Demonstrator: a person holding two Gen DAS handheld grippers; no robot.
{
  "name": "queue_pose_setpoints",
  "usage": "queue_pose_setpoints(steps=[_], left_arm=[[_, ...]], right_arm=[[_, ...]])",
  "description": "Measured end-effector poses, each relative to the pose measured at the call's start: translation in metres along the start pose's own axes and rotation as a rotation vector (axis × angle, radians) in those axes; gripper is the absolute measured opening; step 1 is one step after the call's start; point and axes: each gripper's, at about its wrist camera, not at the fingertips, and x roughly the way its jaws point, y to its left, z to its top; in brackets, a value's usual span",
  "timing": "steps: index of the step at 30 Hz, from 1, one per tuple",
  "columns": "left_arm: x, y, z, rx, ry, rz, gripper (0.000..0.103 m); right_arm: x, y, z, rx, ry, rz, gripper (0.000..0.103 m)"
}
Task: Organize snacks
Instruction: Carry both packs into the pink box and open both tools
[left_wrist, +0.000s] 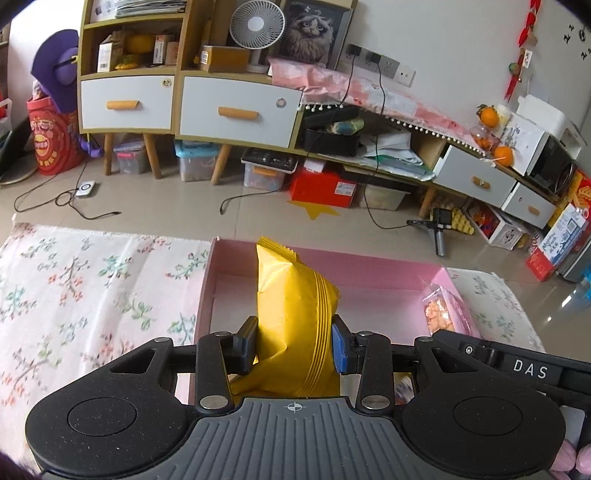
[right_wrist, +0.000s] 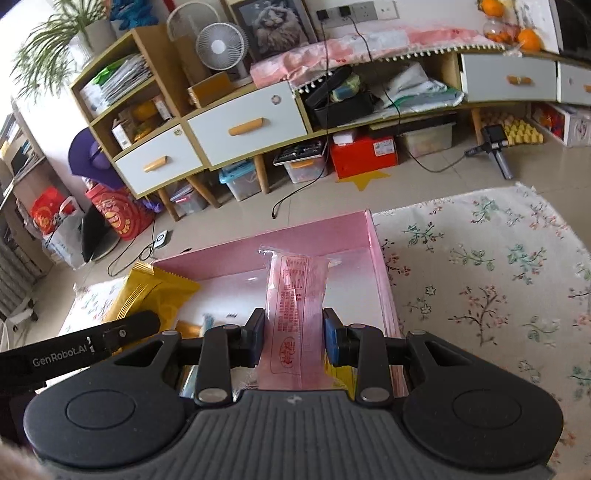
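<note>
A floral cloth (left_wrist: 74, 295) covers the work surface, white with small pink and green sprigs, and an open pink box (left_wrist: 236, 258) sits on it with its far wall toward the room. Beyond lies a tiled floor (left_wrist: 155, 206) with a yellow star sticker (left_wrist: 314, 210) and loose cables. Along the wall runs a low wooden cabinet (left_wrist: 236, 110) with white drawers and orange handles; on top stand a white fan (left_wrist: 257, 26) and a framed cat picture (left_wrist: 314, 33). Under it are clear storage tubs and one red box (left_wrist: 321, 188). Oranges (left_wrist: 489, 116) sit on the cabinet's far right end (at least two, perhaps more in a jar).

Two grippers show, each holding one snack. The left gripper (left_wrist: 295, 347) is clamped on a yellow packet (left_wrist: 291, 306), which stands upright between the pads and rises above them, over the left part of the pink box. The right gripper (right_wrist: 293, 339) is clamped on a pink packet (right_wrist: 295, 295) printed with red text, pinched at its sides low on its length, its clear sealed end pointing away over the box's right part. More wrappers lie in the near part of the box, too hidden to count.
</note>
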Motion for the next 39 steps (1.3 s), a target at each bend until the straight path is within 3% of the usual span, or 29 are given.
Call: queue_pose_setpoints(steps=[8,11,12,14,15,27,39], left_arm=[[0.024,0.006,0.002,-0.011,0.007,0.005,0.037],[0.027,0.003,0.001,0.029,0.005,0.011,0.04],[0.027,0.003,0.001,0.038,0.004,0.008,0.046],[0.022,0.001,0.0,0.038,-0.018,0.017,0.063],[0.018,0.001,0.0,0.033,-0.034,0.022,0.072],[-0.02,-0.011,-0.003,0.061,-0.032,0.006,0.081],[-0.068,-0.016,-0.027,0.057,-0.017,0.011,0.088]], right_arm=[[0.014,-0.002,-0.001,0.02,0.003,0.021,0.029],[0.013,0.0,0.0,0.025,-0.007,0.023,0.032],[0.01,0.001,0.0,0.03,-0.018,0.02,0.034],[0.008,0.001,0.001,0.035,-0.027,0.027,0.057],[0.005,0.002,0.001,0.033,-0.03,0.032,0.061],[-0.02,0.006,0.007,-0.022,-0.041,0.001,0.071],[-0.057,0.008,-0.007,-0.073,-0.049,-0.033,0.086]])
